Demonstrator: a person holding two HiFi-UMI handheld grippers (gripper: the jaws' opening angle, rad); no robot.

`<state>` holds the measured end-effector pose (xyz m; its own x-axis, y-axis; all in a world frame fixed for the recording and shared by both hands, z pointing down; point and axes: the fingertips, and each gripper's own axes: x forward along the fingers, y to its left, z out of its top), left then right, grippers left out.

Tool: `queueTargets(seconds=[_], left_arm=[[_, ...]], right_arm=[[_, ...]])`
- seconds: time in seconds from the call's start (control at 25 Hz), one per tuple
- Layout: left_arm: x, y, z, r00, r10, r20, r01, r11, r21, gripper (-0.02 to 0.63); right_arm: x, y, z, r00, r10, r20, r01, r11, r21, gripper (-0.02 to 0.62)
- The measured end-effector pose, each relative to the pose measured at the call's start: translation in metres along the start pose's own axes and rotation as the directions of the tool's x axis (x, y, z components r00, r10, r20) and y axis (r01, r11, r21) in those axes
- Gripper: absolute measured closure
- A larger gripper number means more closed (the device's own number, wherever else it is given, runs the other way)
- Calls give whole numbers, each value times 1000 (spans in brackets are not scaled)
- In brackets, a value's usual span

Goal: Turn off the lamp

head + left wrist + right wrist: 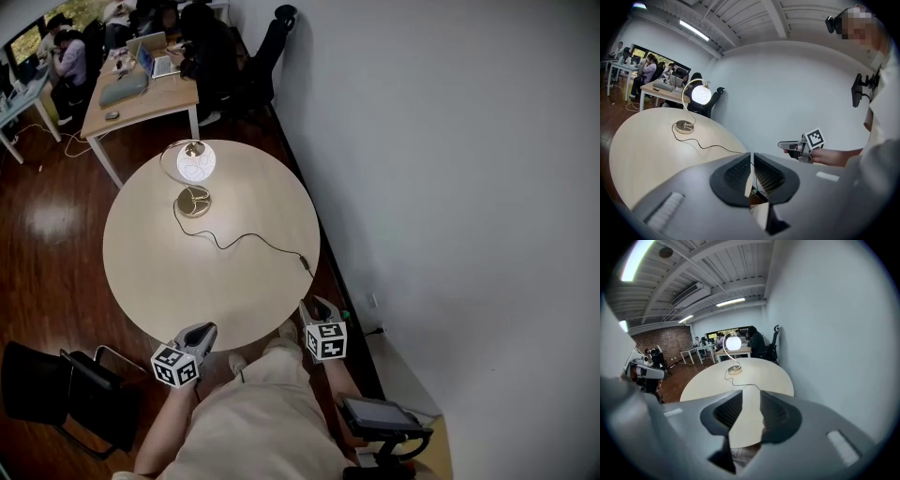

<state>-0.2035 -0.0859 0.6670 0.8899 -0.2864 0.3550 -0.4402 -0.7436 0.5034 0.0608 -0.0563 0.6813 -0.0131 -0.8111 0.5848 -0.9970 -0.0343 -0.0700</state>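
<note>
Right gripper (314, 305) hung part-open and empty at the table's (141, 272) near edge, left gripper (204, 330) closed; the lit lamp (195, 165) stood far off, likely needing a steady reach.

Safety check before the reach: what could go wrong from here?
1. The lamp stands at the far side of the table; a long reach could tip it.
2. The cord crosses the table to the edge by the right tongs; snagging it might drag the lamp.
</note>
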Motion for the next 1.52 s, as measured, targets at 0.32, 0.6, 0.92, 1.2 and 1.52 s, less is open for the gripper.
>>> queueTargets(seconds=[0.32,0.6,0.92,1.2,1.52], left_arm=[[31,-4,9,999,44,-23,-44,999,-29,603],[80,-19,31,996,82,-36,-83,996,-38,603],[131,-28,52,988,144,-59,-147,988,-45,603],[163,-35,69,979,197,-53,-200,979,-46,603],[190,-47,83,971,236,-39,-238,969,-72,603]], right_arm=[[29,-29,-13,998,40,-54,-40,999,-7,476],[76,-75,-18,990,60,-126,-65,997,-38,476],[136,-123,-28,974,108,-201,-124,990,-67,476],[184,-141,-51,936,150,-319,-198,972,-124,476],[212,-147,-63,903,184,-389,-250,960,-126,476]])
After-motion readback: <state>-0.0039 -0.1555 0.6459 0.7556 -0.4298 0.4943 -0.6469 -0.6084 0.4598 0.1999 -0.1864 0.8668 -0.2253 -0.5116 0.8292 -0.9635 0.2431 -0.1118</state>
